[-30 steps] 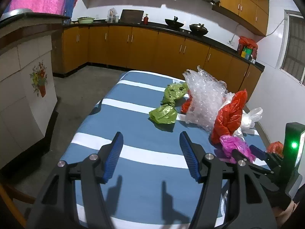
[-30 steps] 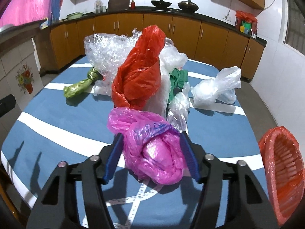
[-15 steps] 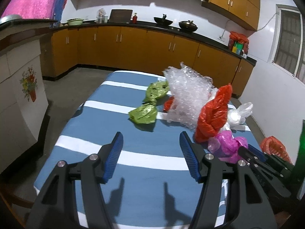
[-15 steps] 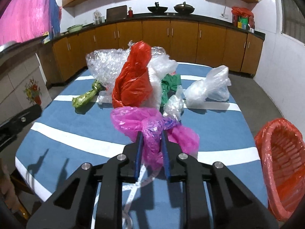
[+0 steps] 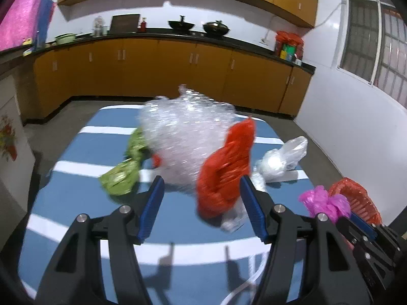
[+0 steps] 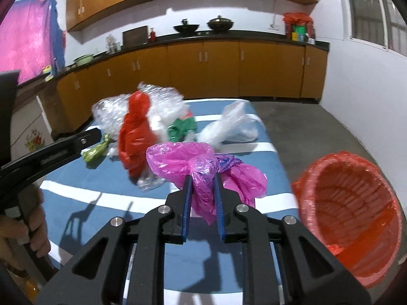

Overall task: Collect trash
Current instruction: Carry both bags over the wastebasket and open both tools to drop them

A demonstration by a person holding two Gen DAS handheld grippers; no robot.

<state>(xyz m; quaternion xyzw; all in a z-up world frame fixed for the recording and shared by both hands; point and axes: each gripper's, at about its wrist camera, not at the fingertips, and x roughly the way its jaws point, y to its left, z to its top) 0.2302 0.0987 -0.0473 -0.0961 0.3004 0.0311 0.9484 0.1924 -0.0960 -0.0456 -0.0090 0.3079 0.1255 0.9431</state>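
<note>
Right wrist view shows your right gripper (image 6: 202, 189) clamped on the pink bag (image 6: 201, 162) — its jaws have just been closing, and the bag now hangs pinched between them above the striped table (image 6: 84, 203). You look to be at the carry step: the red-lined basket (image 6: 351, 213) waits just to the right, off the table's edge. Swing the bag over its mouth before you let go. Your left gripper (image 5: 201, 204) stands open and empty, aimed at the red bag (image 5: 223, 175) and bubble wrap (image 5: 185, 137) — likely the next pick.
</note>
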